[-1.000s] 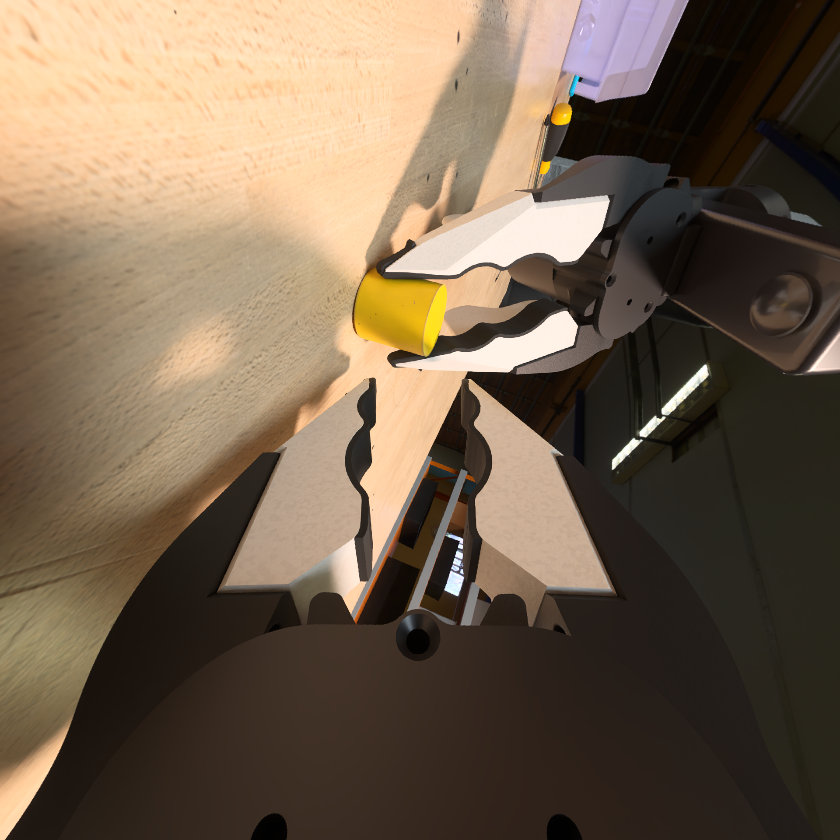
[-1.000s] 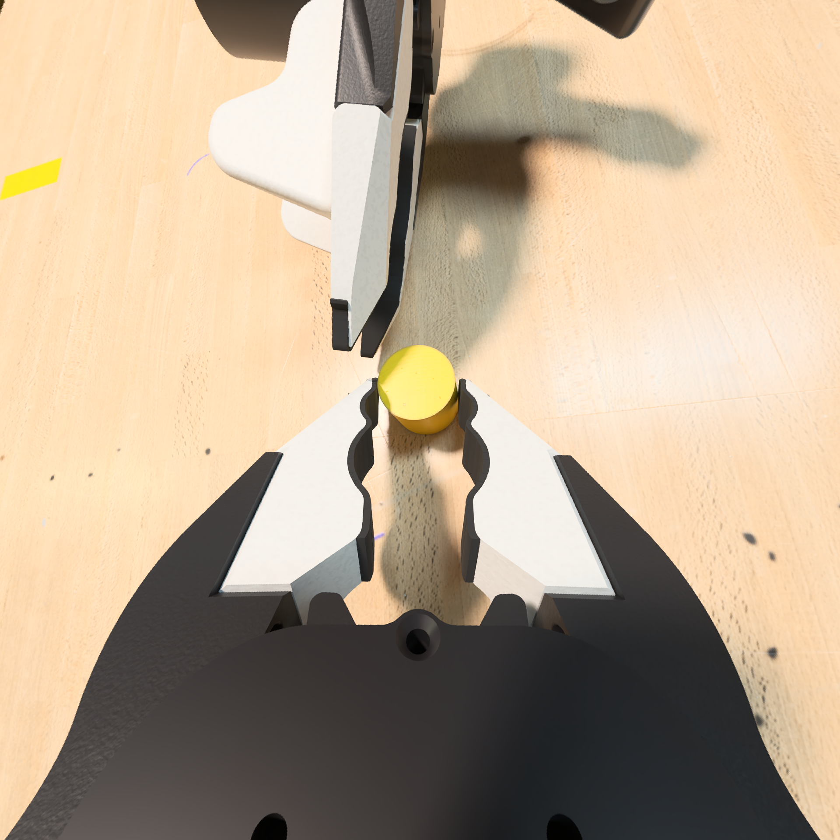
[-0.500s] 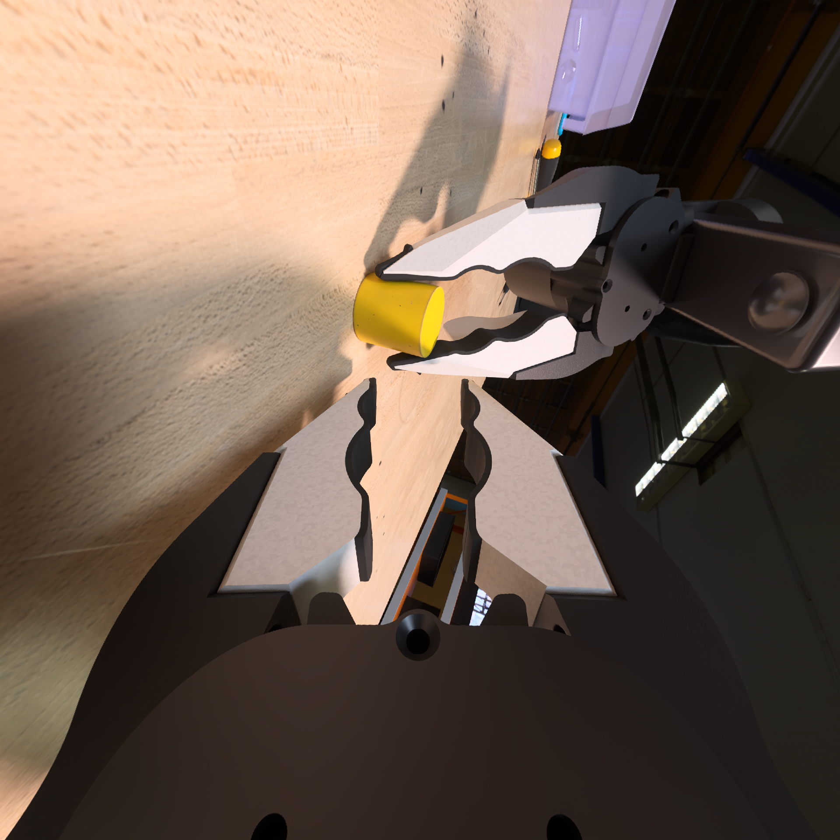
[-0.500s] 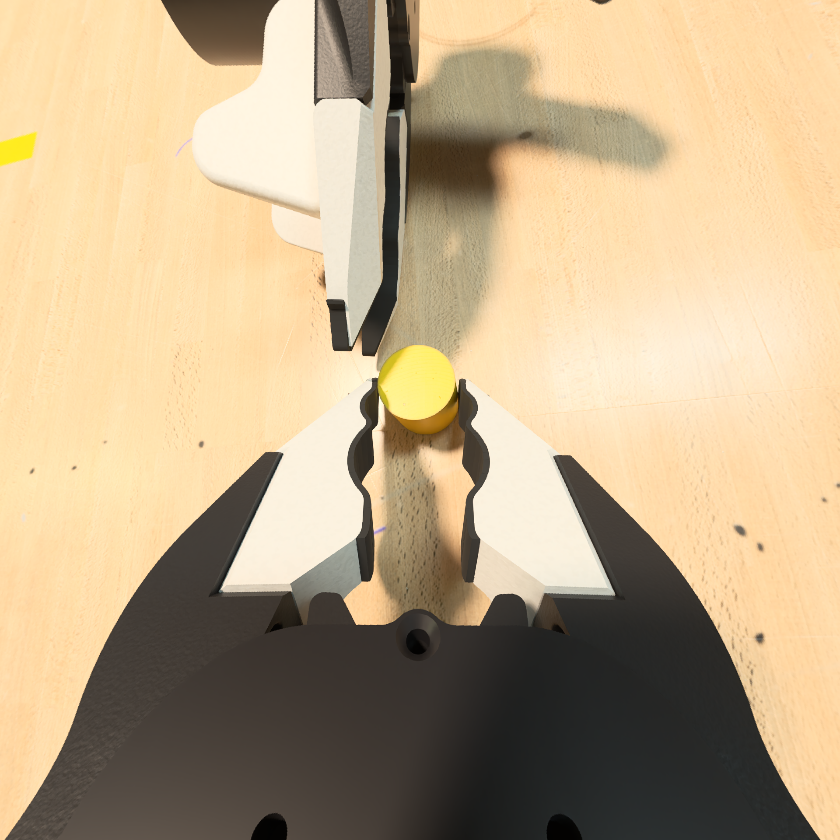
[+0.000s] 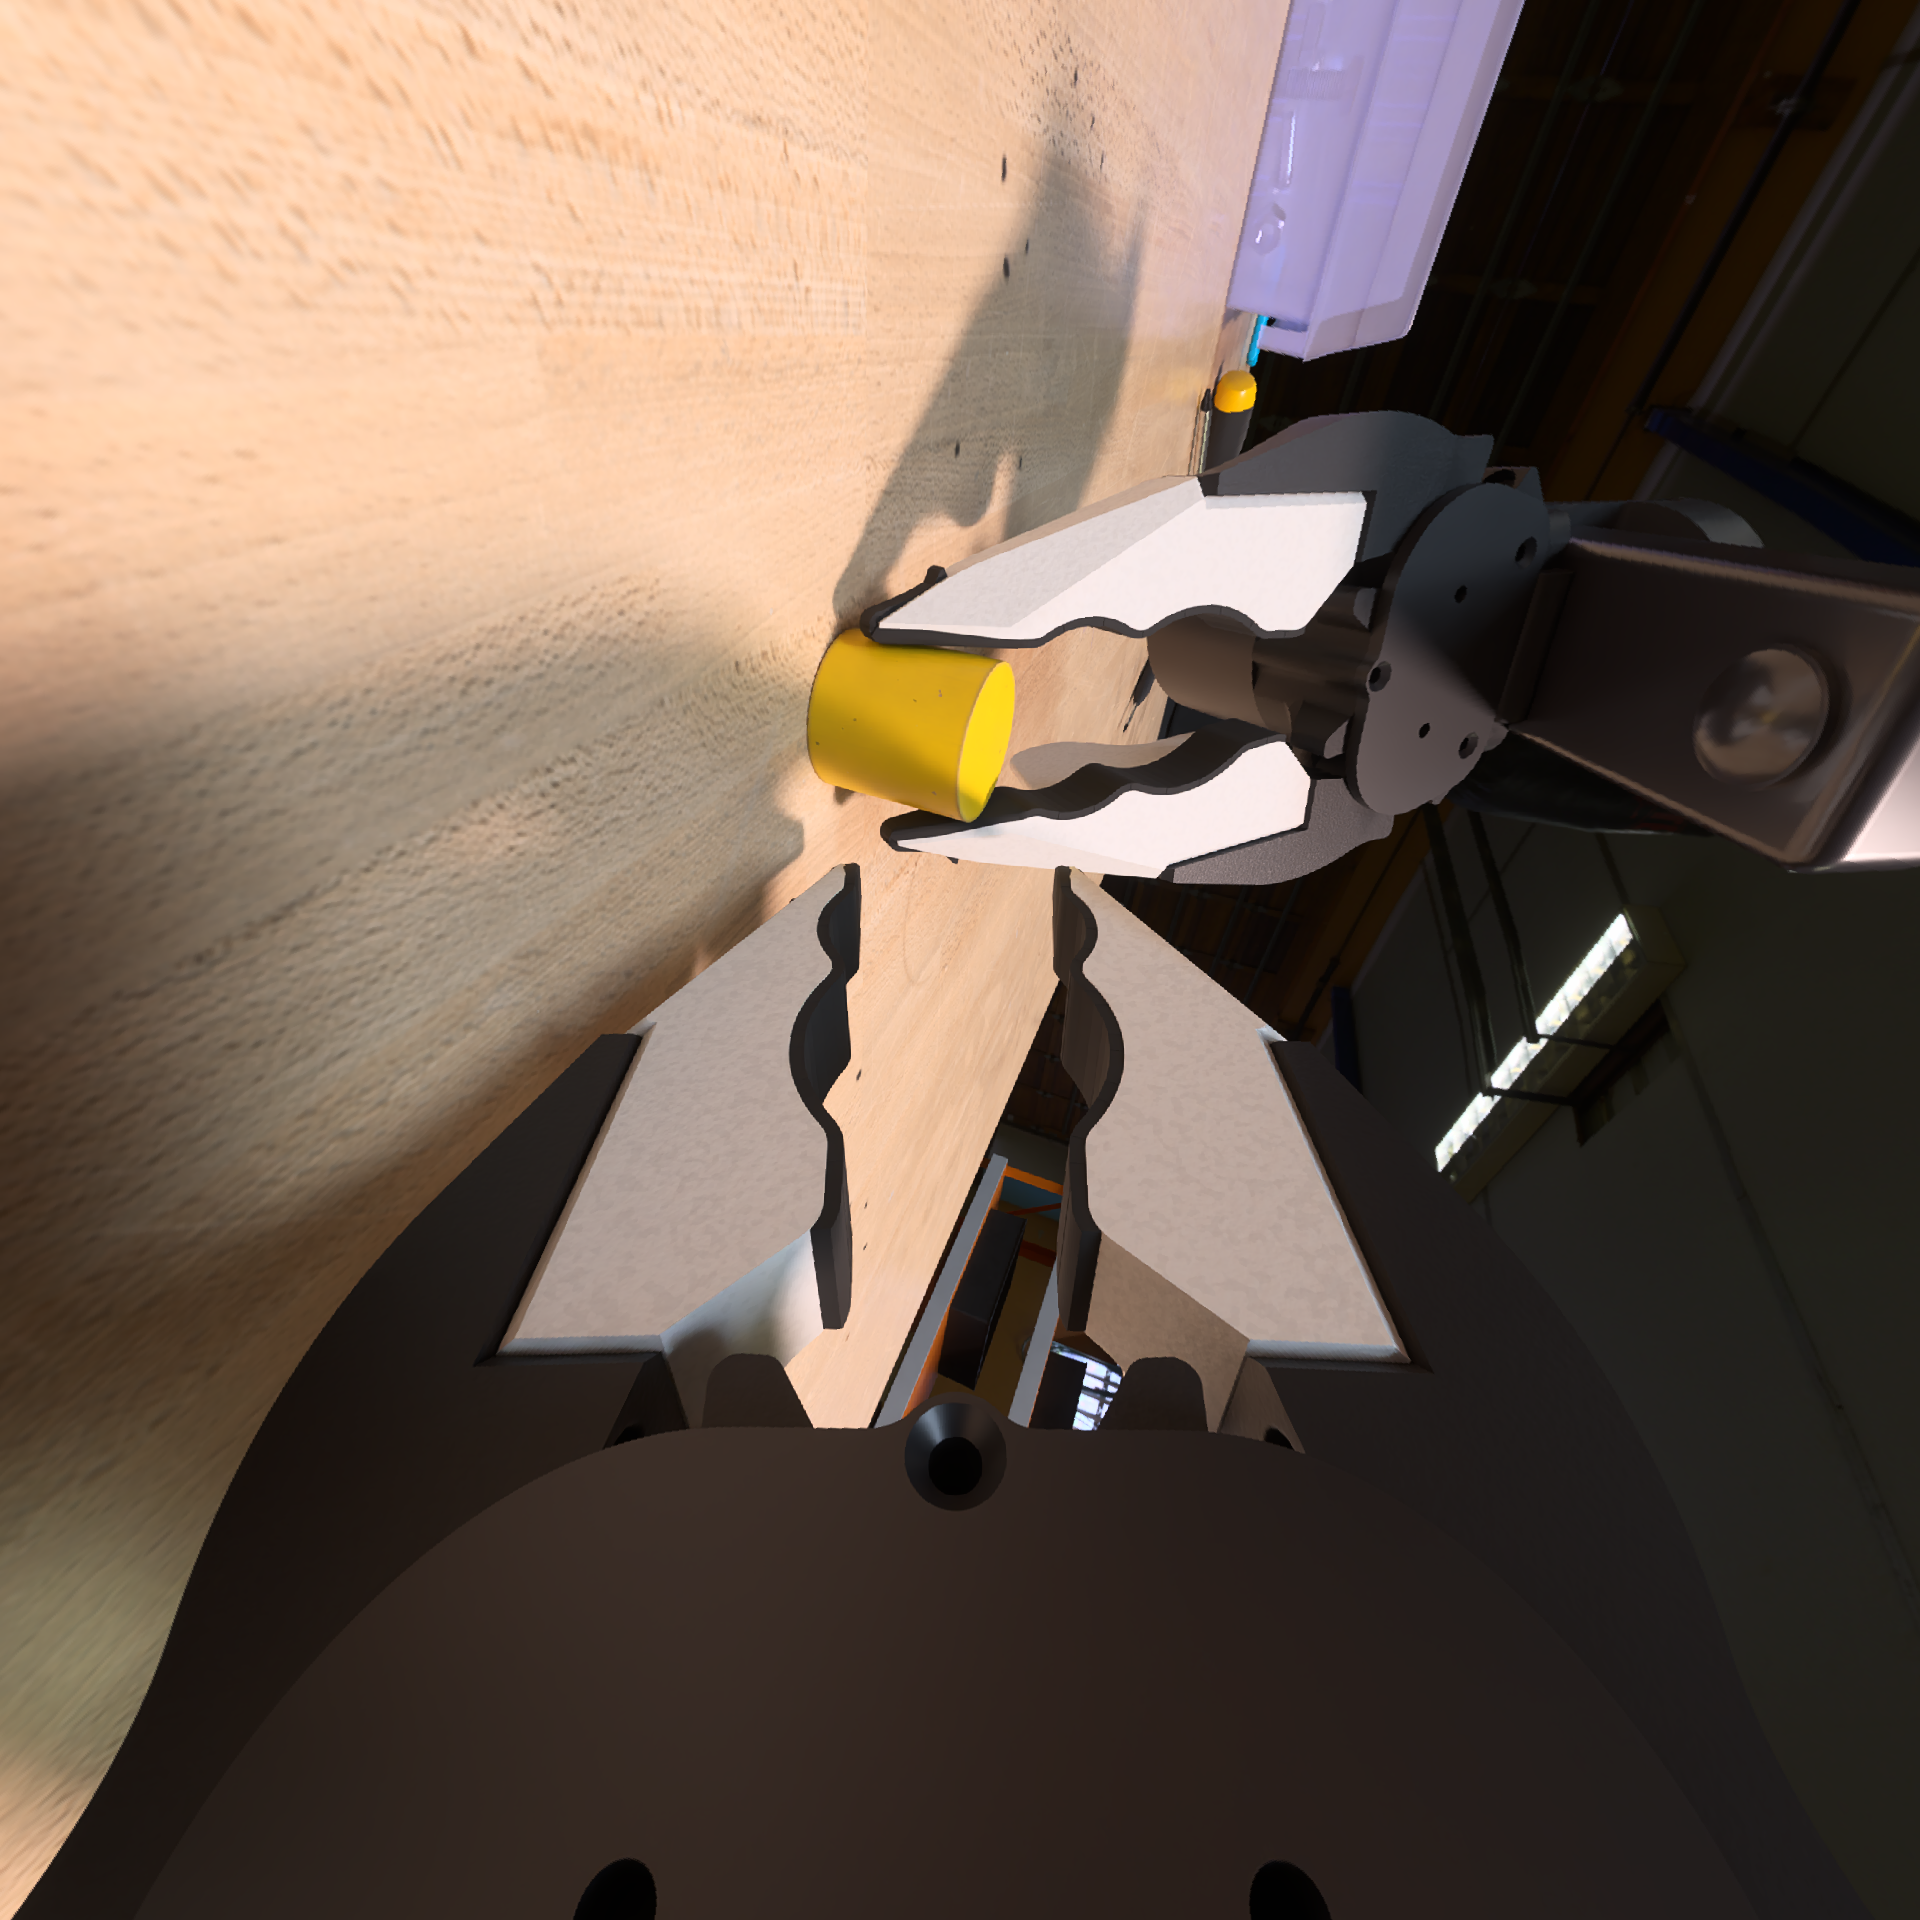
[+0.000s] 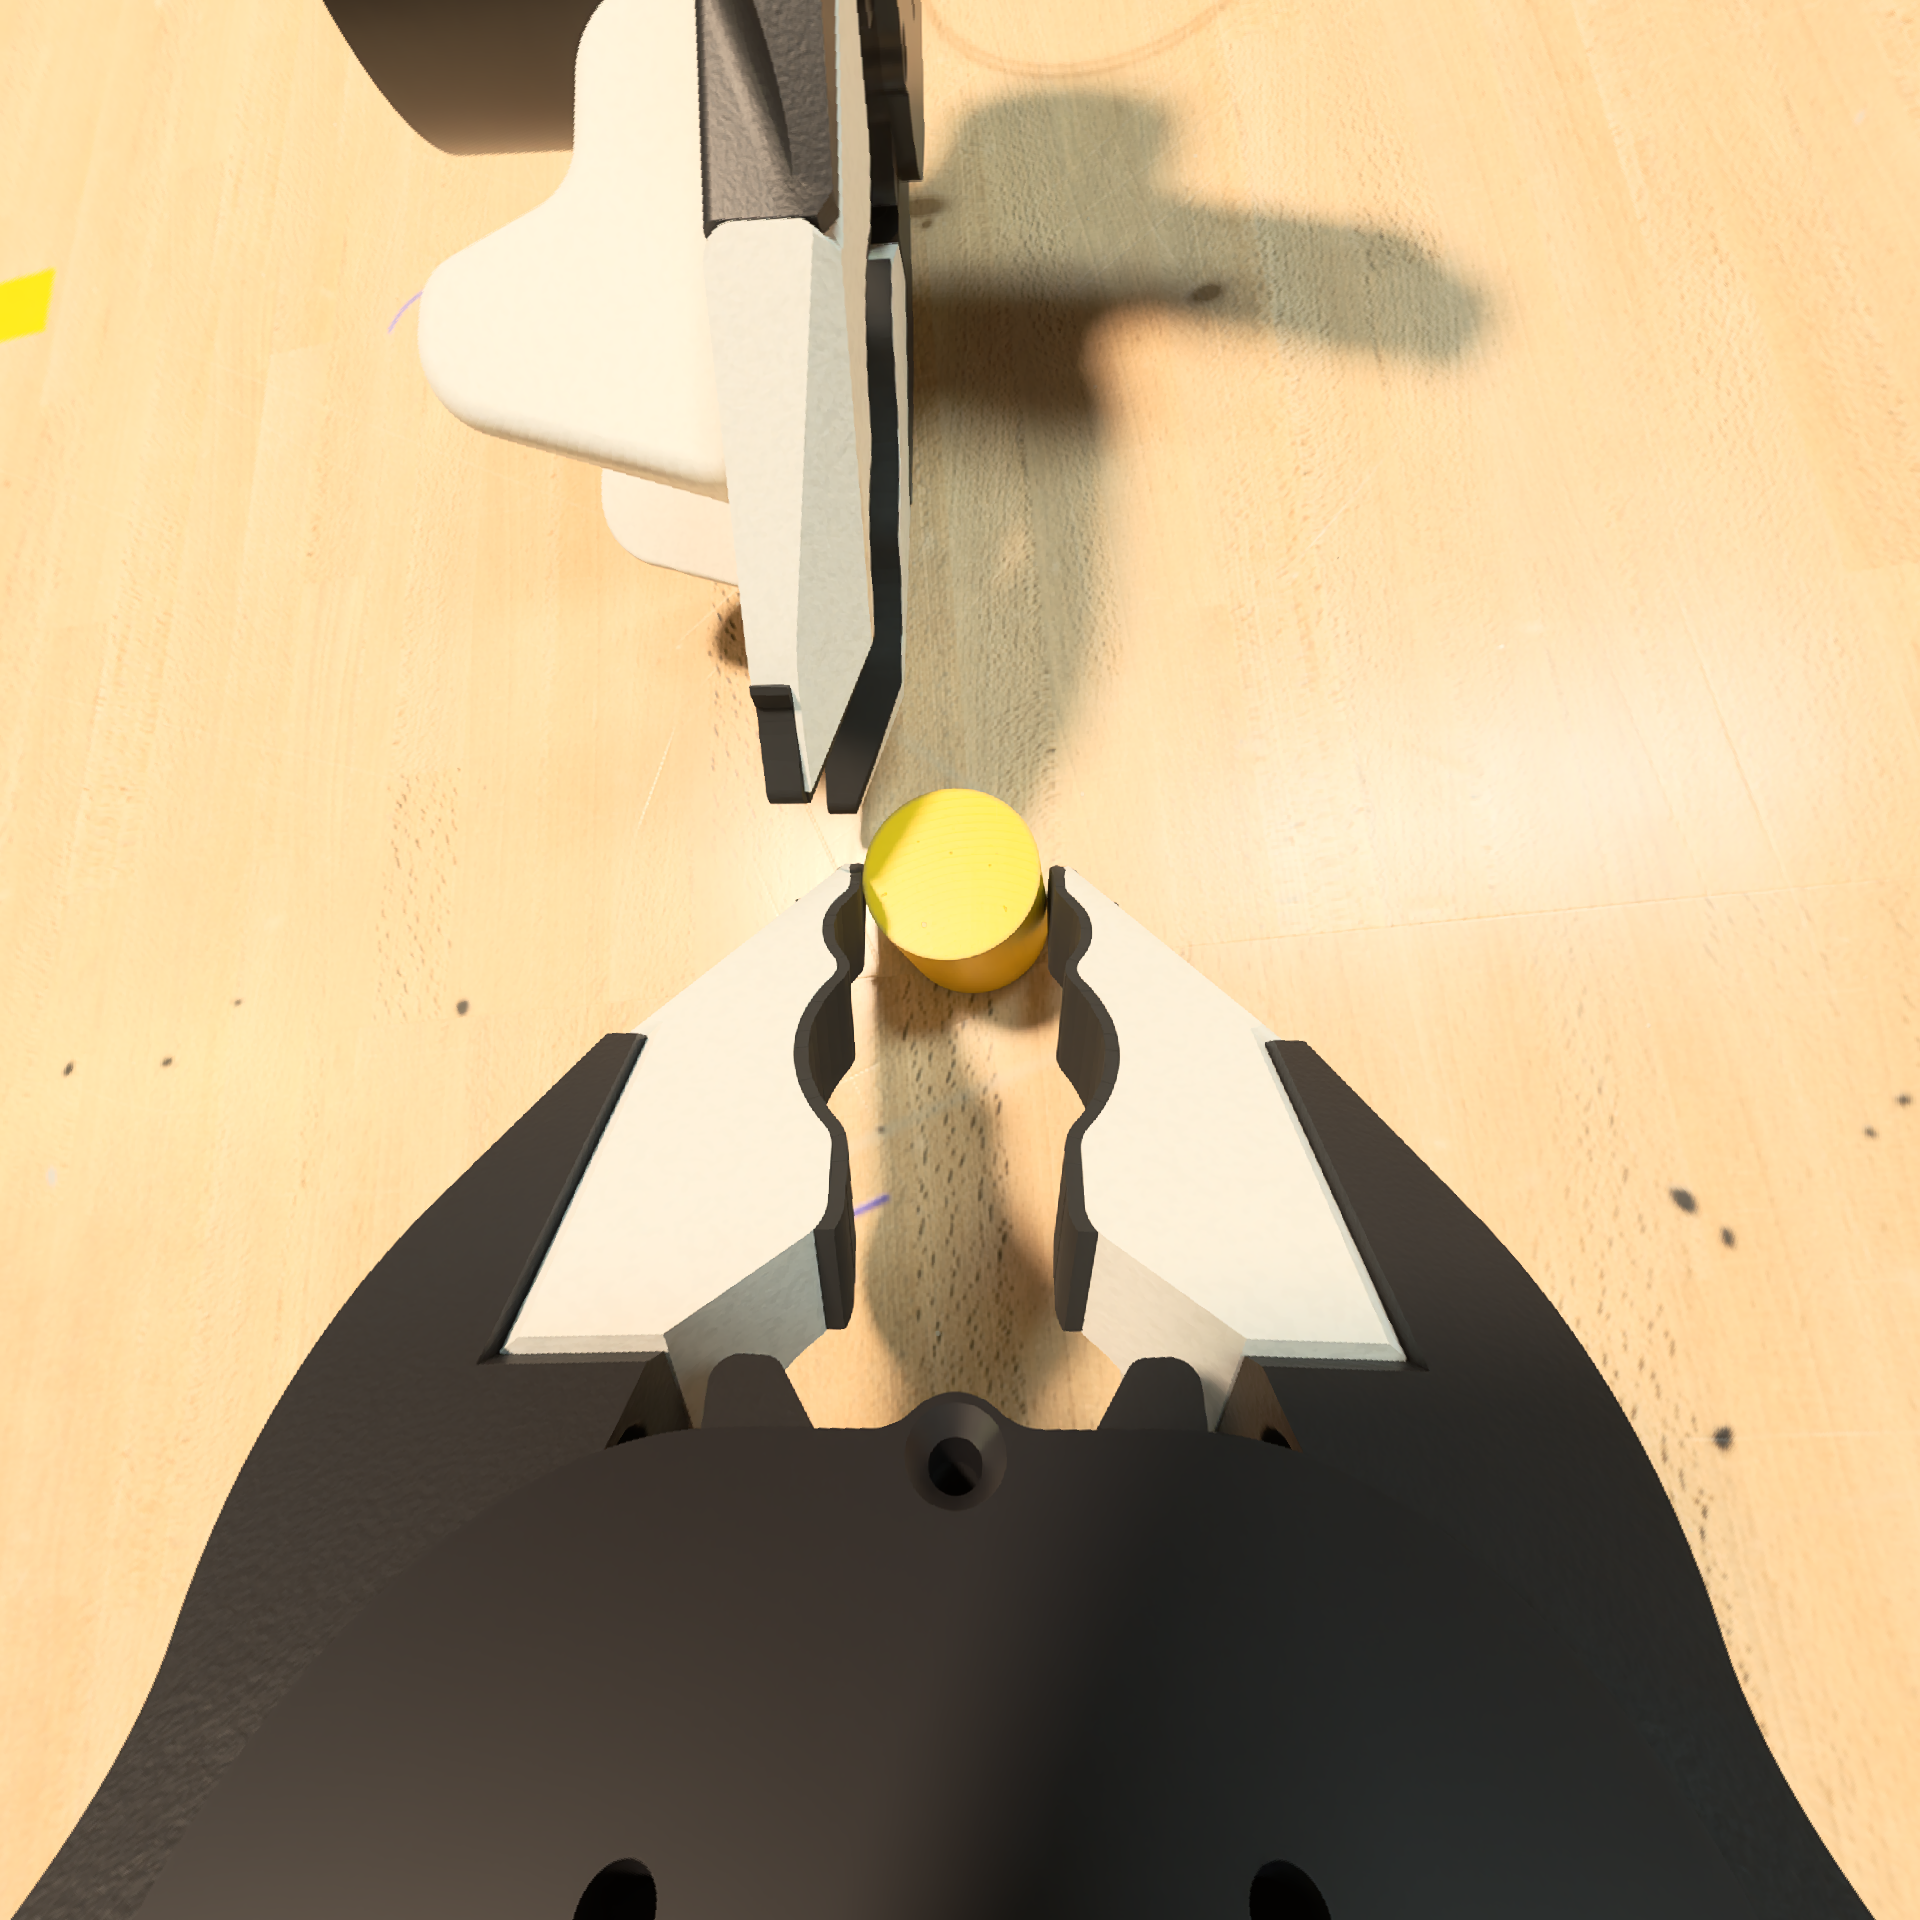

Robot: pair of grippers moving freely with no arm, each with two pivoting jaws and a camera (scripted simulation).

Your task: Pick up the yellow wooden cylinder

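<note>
— Left wrist view: where from?
— Rolled sideways, low along the wooden table (image 5: pixel 416 520), past its edge into the dim room. Close in.

— Right wrist view?
— Looks steeply down on the table (image 6: pixel 1455 727), also close.

— Overlap?
— Both hold the yellow wooden cylinder (image 5: pixel 904 722) (image 6: pixel 951 878). Each also catches the other: right gripper (image 5: pixel 904 717) from the side, left gripper (image 6: pixel 816 795) edge-on.
</note>
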